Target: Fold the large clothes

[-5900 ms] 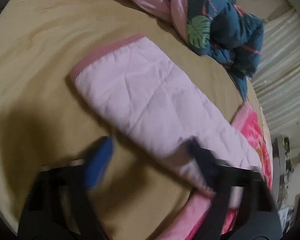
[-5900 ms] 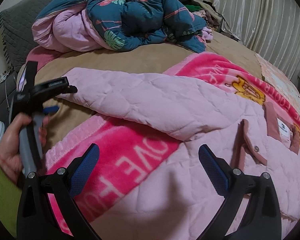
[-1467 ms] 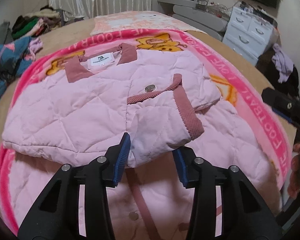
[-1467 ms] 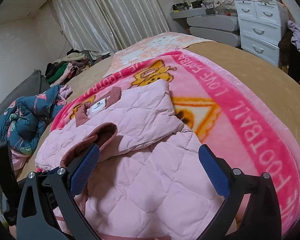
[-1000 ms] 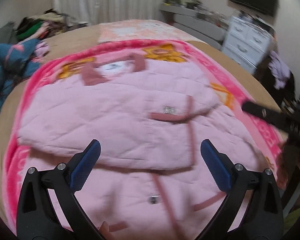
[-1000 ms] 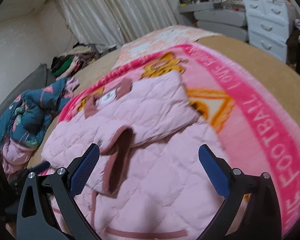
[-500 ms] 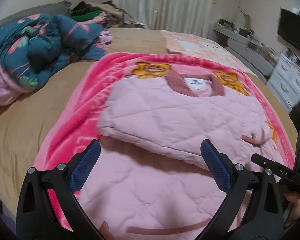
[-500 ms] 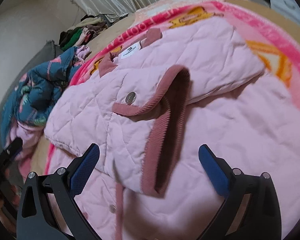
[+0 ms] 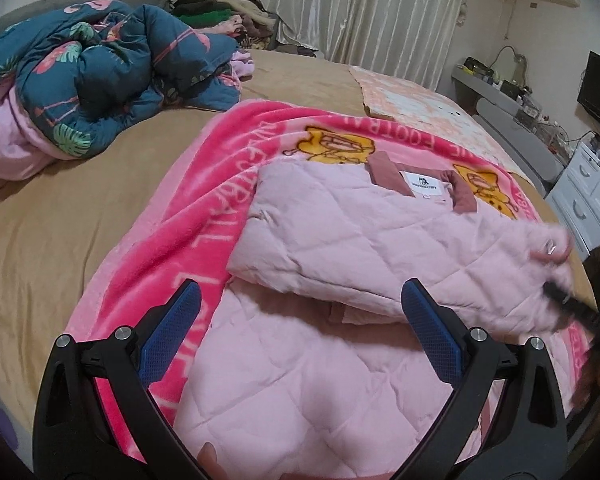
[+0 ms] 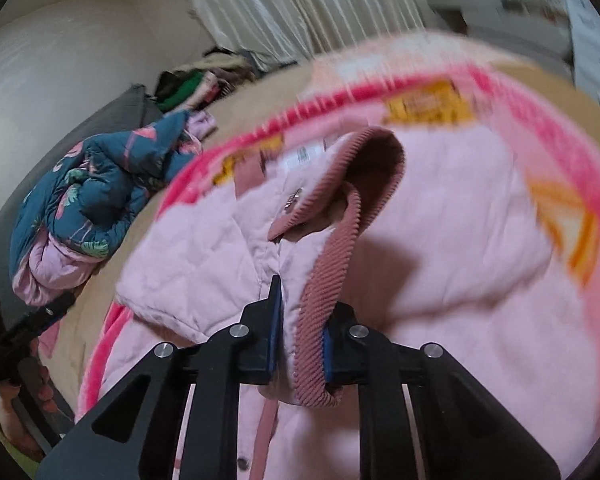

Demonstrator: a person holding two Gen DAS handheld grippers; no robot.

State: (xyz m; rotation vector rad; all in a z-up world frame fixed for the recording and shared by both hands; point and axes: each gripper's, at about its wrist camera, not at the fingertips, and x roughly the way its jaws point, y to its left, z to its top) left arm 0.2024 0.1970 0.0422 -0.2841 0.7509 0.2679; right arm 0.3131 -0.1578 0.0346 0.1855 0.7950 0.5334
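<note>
Folding is partway: the pale pink quilted jacket [image 9: 340,248] lies mid-bed with 1 sleeve crossed. Right fingers [image 10: 300,332] have just closed, pinching its ribbed cuff [image 10: 320,288]; left fingers [image 9: 300,320] spread wide, empty.

Quilted pale-pink jacket with corduroy trim [image 9: 372,248]: one
Hot-pink fleece blanket with bear prints [image 9: 204,208]: one
Crumpled teal flamingo-print duvet [image 9: 100,68]: one
Tan-sheeted bed [image 9: 60,216]: one
Black grippers with blue-padded fingers [image 9: 432,336]: two

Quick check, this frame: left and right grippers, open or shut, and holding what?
Left gripper: open, holding nothing, above the pink quilted jacket.
Right gripper: jaws just closed, shut on the jacket's ribbed cuff.
</note>
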